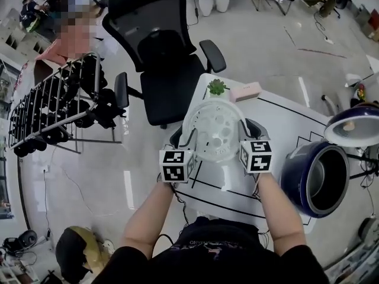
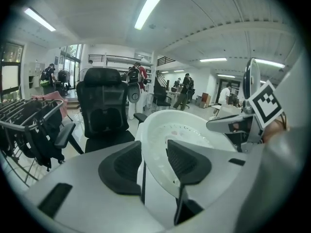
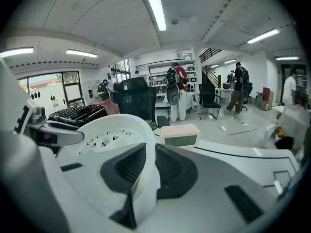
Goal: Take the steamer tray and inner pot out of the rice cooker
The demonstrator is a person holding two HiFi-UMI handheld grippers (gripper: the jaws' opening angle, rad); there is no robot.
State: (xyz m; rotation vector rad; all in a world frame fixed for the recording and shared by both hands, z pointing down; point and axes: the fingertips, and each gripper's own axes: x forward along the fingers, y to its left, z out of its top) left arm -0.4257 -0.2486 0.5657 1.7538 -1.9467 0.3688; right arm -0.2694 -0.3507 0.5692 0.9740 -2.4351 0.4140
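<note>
A round white steamer tray (image 1: 213, 129) with holes in its floor hangs between my two grippers over the left part of the white table (image 1: 284, 120). The left gripper (image 1: 182, 138) is shut on the tray's left rim, which runs between its dark pads (image 2: 124, 166) in the left gripper view. The right gripper (image 1: 246, 129) is shut on the opposite rim (image 3: 146, 144), pinched between its pads (image 3: 167, 171). The dark blue rice cooker (image 1: 299, 182) stands at the table's right end with its lid (image 1: 354, 126) up. The silvery inner pot (image 1: 327, 182) sits inside it.
A pink digital clock (image 1: 245, 91) and a small green plant (image 1: 217, 87) stand at the table's far edge, just beyond the tray. A black office chair (image 1: 160, 58) is behind the table, and a rack with dark items (image 1: 53, 108) stands on the floor to the left.
</note>
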